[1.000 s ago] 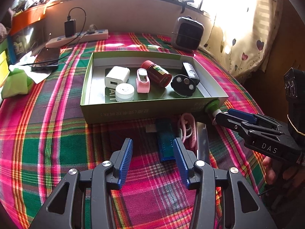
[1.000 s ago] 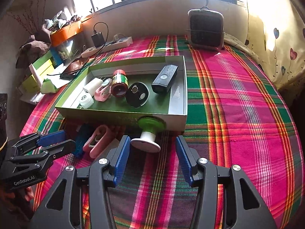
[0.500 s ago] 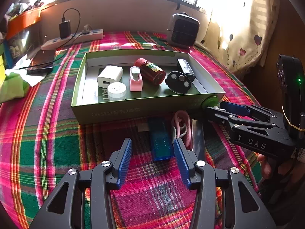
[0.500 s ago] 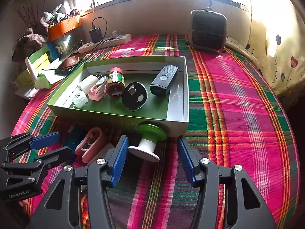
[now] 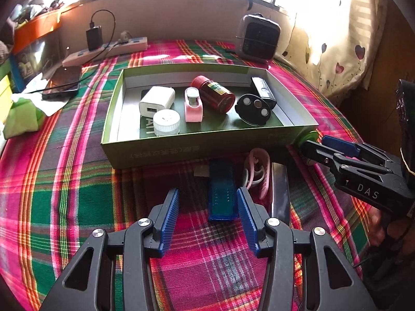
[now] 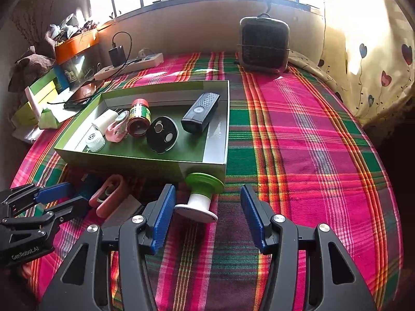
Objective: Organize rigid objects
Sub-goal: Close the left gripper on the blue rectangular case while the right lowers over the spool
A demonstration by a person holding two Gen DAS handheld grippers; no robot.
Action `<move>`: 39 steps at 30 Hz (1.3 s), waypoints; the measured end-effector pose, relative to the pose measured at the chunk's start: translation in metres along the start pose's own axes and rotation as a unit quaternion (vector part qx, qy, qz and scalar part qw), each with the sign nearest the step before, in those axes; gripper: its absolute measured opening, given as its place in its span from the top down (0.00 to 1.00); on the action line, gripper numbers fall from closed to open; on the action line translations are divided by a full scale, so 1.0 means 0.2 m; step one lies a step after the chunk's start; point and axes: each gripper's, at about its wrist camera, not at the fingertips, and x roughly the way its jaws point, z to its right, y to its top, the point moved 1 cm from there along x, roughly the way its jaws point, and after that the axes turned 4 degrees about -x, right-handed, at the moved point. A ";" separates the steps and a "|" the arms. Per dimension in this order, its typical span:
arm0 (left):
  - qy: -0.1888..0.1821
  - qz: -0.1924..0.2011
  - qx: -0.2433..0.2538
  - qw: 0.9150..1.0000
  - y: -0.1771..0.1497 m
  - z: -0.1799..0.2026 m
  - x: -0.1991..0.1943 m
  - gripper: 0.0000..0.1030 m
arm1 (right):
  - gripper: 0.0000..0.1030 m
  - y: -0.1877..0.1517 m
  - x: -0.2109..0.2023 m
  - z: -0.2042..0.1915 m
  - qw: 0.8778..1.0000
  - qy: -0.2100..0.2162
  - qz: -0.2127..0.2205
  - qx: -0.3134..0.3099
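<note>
Left tool (image 5: 207, 207) open around blue case (image 5: 222, 191) (contact unclear); right tool (image 6: 207, 207) open around green spool (image 6: 201, 194).

Obscured and illegible items

Green spool (image 5: 308, 136) mostly hidden behind right gripper (image 5: 315, 143). Printing on green box (image 5: 166, 153) front wall unreadable. Blue device (image 6: 89, 182) largely covered by left gripper (image 6: 62, 197).

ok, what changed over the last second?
Both open grippers closed in: left gripper onto the blue stick, right gripper toward the green-and-white spool. Nothing gripped yet. Items in the green tray unchanged.
</note>
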 end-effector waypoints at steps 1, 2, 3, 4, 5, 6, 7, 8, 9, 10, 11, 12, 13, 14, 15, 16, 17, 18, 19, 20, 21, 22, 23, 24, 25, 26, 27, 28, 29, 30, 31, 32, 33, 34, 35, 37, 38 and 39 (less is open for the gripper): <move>0.000 0.000 0.000 1.000 0.00 0.00 0.00 0.57 | 0.51 0.00 0.00 0.00 1.000 0.000 0.001 0.002; 0.002 0.000 -0.002 1.000 0.00 -0.01 0.00 0.57 | 0.56 0.00 -0.01 0.01 1.000 0.001 0.002 0.003; 0.003 0.001 -0.004 1.000 0.00 -0.01 0.00 0.57 | 0.61 -0.01 -0.01 0.02 1.000 0.000 0.002 0.005; 0.005 0.001 -0.004 1.000 0.00 -0.01 0.00 0.57 | 0.63 -0.01 -0.01 0.02 1.000 -0.002 0.002 0.006; 0.006 0.000 -0.004 1.000 0.01 -0.01 0.00 0.57 | 0.64 -0.01 -0.01 0.03 1.000 -0.002 0.003 0.008; 0.007 0.000 -0.003 1.000 0.01 -0.01 0.00 0.57 | 0.64 -0.01 -0.02 0.03 1.000 -0.002 0.003 0.011; 0.009 0.000 -0.002 1.000 0.01 -0.01 0.01 0.57 | 0.64 -0.01 -0.02 0.04 1.000 -0.001 0.004 0.013; 0.012 0.000 0.000 1.000 0.01 0.00 0.01 0.57 | 0.65 -0.01 -0.02 0.04 1.000 0.000 0.005 0.014; 0.015 0.000 0.002 1.000 0.01 0.00 0.01 0.57 | 0.66 -0.02 -0.02 0.05 1.000 0.000 0.005 0.015; 0.019 0.000 0.004 1.000 0.02 0.01 0.02 0.57 | 0.66 -0.02 -0.02 0.05 1.000 0.002 0.005 0.016; 0.022 -0.001 0.007 1.000 0.03 0.01 0.03 0.57 | 0.66 -0.01 -0.02 0.05 1.000 0.002 0.006 0.016; 0.026 -0.001 0.009 1.000 0.03 0.02 0.03 0.57 | 0.66 -0.02 -0.02 0.05 1.000 0.001 0.006 0.016; 0.028 0.000 0.011 1.000 0.03 0.02 0.04 0.57 | 0.66 -0.02 -0.02 0.05 1.000 0.002 0.007 0.016; 0.030 0.001 0.015 0.999 0.03 0.03 0.04 0.57 | 0.66 -0.02 -0.02 0.05 1.000 0.003 0.007 0.017; 0.033 0.003 0.017 0.999 0.03 0.03 0.04 0.57 | 0.66 -0.02 -0.02 0.05 1.000 0.004 0.007 0.019; 0.035 0.005 0.019 0.999 0.03 0.03 0.04 0.57 | 0.66 -0.02 -0.02 0.05 1.000 0.005 0.007 0.020; 0.036 0.005 0.020 0.999 0.03 0.03 0.04 0.57 | 0.66 -0.02 -0.02 0.05 1.000 0.006 0.007 0.021; 0.035 0.006 0.019 0.999 0.03 0.03 0.04 0.57 | 0.66 -0.02 -0.02 0.06 1.000 0.006 0.007 0.021; 0.034 0.006 0.018 0.999 0.03 0.03 0.04 0.57 | 0.66 -0.02 -0.02 0.06 1.000 0.006 0.007 0.021; 0.034 0.007 0.017 0.999 0.03 0.03 0.04 0.57 | 0.66 -0.02 -0.02 0.06 1.000 0.006 0.007 0.021; 0.033 0.007 0.016 0.999 0.03 0.03 0.04 0.57 | 0.66 -0.02 -0.02 0.06 1.000 0.006 0.007 0.021; 0.032 0.008 0.015 0.999 0.03 0.03 0.04 0.57 | 0.66 -0.02 -0.02 0.06 1.000 0.006 0.007 0.021; 0.032 0.008 0.014 0.999 0.03 0.02 0.04 0.57 | 0.66 -0.02 -0.02 0.06 1.000 0.006 0.007 0.021; 0.031 0.008 0.013 0.999 0.03 0.02 0.04 0.58 | 0.66 -0.02 -0.02 0.06 1.000 0.006 0.007 0.021; 0.031 0.009 0.011 0.999 0.03 0.02 0.04 0.59 | 0.66 -0.02 -0.02 0.05 1.000 0.006 0.007 0.021; 0.031 0.009 0.009 0.999 0.03 0.01 0.04 0.61 | 0.66 -0.02 -0.02 0.06 1.000 0.006 0.007 0.021; 0.030 0.009 0.005 1.000 0.03 0.01 0.04 0.63 | 0.66 -0.02 -0.02 0.06 1.000 0.006 0.007 0.021; 0.028 0.010 0.001 1.000 0.03 0.00 0.04 0.64 | 0.66 -0.02 -0.02 0.06 1.000 0.006 0.007 0.020; 0.028 0.010 -0.001 1.000 0.03 -0.01 0.04 0.66 | 0.66 -0.02 -0.02 0.06 1.000 0.006 0.007 0.020; 0.028 0.010 -0.003 1.000 0.03 -0.01 0.04 0.68 | 0.66 -0.02 -0.03 0.05 1.000 0.006 0.007 0.019; 0.027 0.010 -0.005 1.000 0.03 -0.01 0.03 0.69 | 0.66 -0.02 -0.03 0.05 1.000 0.006 0.007 0.019; 0.027 0.010 -0.005 1.000 0.03 -0.01 0.03 0.69 | 0.66 -0.02 -0.03 0.05 1.000 0.006 0.007 0.020; 0.026 0.011 -0.006 1.000 0.03 -0.02 0.03 0.70 | 0.66 -0.02 -0.03 0.05 1.000 0.005 0.007 0.020; 0.025 0.011 -0.007 1.000 0.03 -0.02 0.03 0.70 | 0.66 -0.02 -0.03 0.05 1.000 0.005 0.007 0.020; 0.025 0.011 -0.007 1.000 0.02 -0.02 0.03 0.72 | 0.66 -0.02 -0.03 0.05 1.000 0.006 0.008 0.020; 0.022 0.011 -0.010 1.000 0.02 -0.02 0.03 0.75 | 0.66 -0.02 -0.03 0.05 1.000 0.005 0.008 0.019; 0.021 0.011 -0.010 1.000 0.02 -0.02 0.03 0.75 | 0.66 -0.02 -0.03 0.05 1.000 0.005 0.008 0.019; 0.021 0.011 -0.011 1.000 0.02 -0.03 0.03 0.76 | 0.66 -0.02 -0.03 0.05 1.000 0.005 0.008 0.019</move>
